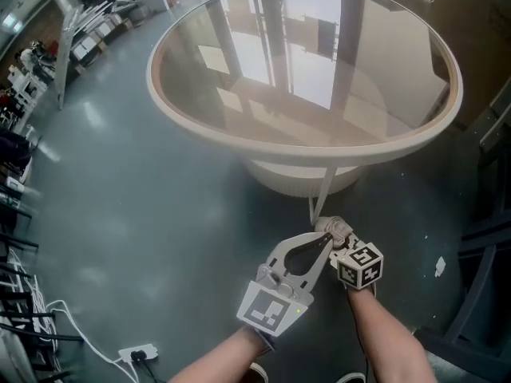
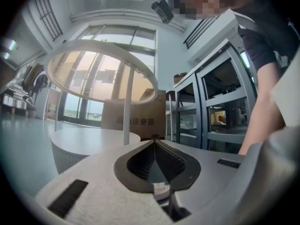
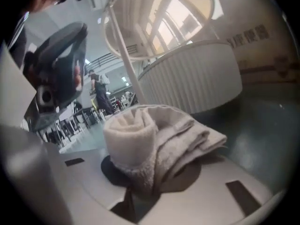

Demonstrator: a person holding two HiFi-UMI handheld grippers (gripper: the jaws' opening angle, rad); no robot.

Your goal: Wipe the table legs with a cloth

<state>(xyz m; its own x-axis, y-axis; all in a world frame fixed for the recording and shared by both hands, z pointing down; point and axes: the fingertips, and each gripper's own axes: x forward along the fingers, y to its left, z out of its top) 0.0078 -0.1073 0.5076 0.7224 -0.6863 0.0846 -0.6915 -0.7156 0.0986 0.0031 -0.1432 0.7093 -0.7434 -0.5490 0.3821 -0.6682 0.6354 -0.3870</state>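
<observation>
A round glass table with a cream rim (image 1: 200, 130) stands on a ribbed white base (image 1: 295, 180). One thin white leg (image 1: 322, 194) runs down from the rim to the floor. My right gripper (image 1: 342, 238) is shut on a folded beige cloth (image 1: 336, 225), which sits just by the foot of that leg. In the right gripper view the cloth (image 3: 150, 139) bulges out of the jaws and the leg (image 3: 125, 60) rises behind it. My left gripper (image 1: 326, 242) is beside the right one, shut and holding nothing; its view shows the leg (image 2: 125, 111) ahead.
Grey floor surrounds the table. A power strip with cables (image 1: 136, 354) lies at the lower left. Chairs and racks (image 1: 88, 22) stand at the far left. Dark metal shelving (image 2: 215, 111) and a cardboard box (image 2: 136, 116) stand to the right, behind the table.
</observation>
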